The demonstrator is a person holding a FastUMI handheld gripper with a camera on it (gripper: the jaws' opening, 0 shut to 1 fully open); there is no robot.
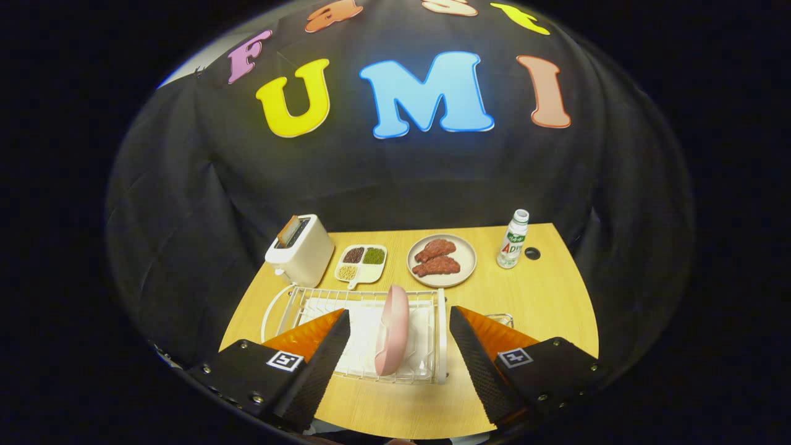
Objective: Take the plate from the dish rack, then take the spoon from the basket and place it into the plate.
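First step, the approach: the gripper [398,346] was spread wide and empty, with the pink plate [393,330] standing on edge in the dish rack [440,334] at 12 o'clock between its fingers. The next move likely called for advancing, then closing on the plate's rim.

Fingers [398,346] spread; plate [393,329] betw., rack [440,334] rail beside.

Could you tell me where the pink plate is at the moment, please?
In the gripper view, the pink plate stands on edge in the white dish rack, ahead of the open claw.
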